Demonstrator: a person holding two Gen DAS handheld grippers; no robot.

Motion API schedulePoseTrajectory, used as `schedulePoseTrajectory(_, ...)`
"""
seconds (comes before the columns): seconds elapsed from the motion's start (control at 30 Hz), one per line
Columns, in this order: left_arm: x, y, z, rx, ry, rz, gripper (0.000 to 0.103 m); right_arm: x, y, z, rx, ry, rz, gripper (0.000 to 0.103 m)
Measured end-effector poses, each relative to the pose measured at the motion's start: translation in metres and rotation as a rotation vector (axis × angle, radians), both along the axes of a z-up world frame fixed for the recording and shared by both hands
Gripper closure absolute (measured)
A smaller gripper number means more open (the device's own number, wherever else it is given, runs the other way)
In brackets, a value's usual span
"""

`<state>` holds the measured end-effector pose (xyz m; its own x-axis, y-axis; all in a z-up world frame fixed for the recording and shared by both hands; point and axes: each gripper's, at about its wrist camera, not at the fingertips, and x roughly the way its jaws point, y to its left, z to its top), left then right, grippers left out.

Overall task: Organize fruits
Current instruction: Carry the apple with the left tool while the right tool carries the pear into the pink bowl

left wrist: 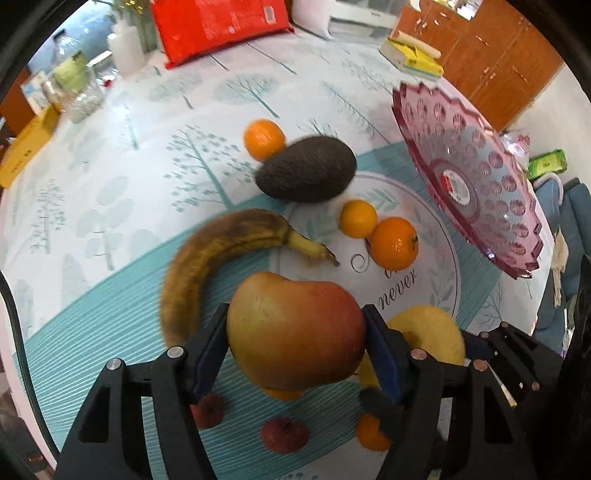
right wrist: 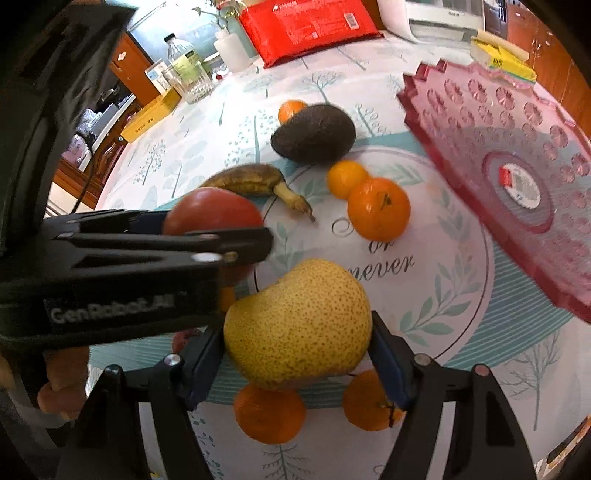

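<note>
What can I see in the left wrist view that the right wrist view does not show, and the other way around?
Only the left wrist view shows two small dark red fruits under the left gripper, and the apple's yellow side.

Only the right wrist view shows the whole pear clamped in the right gripper, plus a clear bottle.

Both show the banana, avocado, pink dish, red bag and several oranges.

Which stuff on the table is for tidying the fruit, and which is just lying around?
For the job: apple, pear, banana, avocado, oranges, pink fruit plate.

Just lying about: red bag, glass jar, books, yellow box.
</note>
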<state>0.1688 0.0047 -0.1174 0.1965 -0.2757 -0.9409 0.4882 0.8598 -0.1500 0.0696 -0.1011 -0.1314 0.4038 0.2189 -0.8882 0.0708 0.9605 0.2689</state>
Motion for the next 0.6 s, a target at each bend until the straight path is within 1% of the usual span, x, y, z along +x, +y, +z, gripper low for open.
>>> schedulePoseTrajectory(0.17,-0.006,0.022,0.031,-0.042,-0.032,0.037,0.035,0.0,-0.001,0.022,-0.044,-0.041,-0.004,0.03)
schedulePoseTrajectory(0.3,-0.01,0.03,0.055,-0.081,-0.057,0.053,0.035,-0.006,-0.009,0.048,-0.09,-0.095,-0.021,0.03)
schedulePoseTrajectory(0.43,-0.017,0.026,0.074,-0.114,-0.09,0.045,0.035,-0.016,-0.028,0.078,-0.136,-0.153,-0.073,0.03)
schedulePoseTrajectory(0.6,-0.029,0.002,0.093,-0.152,-0.118,0.008,0.035,-0.03,-0.066,0.103,-0.206,-0.202,-0.162,0.03)
